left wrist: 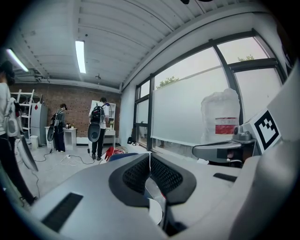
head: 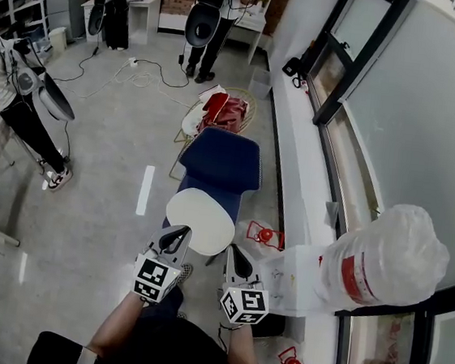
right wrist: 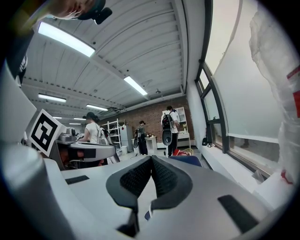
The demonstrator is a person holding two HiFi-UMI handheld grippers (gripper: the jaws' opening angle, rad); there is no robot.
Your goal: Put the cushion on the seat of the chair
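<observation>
Blue cushion [head: 218,158] rests on the wire-framed chair [head: 179,162] straight ahead of both tools, past a white oval panel [head: 200,219] just off their tips. The left gripper [head: 176,234] and right gripper [head: 233,253] hover side by side, each with its jaws pressed together on nothing.

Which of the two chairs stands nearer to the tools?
The blue chair, just ahead of the left tool and right tool; the wicker chair holding red fabric stands beyond it.

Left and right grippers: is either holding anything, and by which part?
Nothing held: left gripper and right gripper both have jaws shut together, empty.
</observation>
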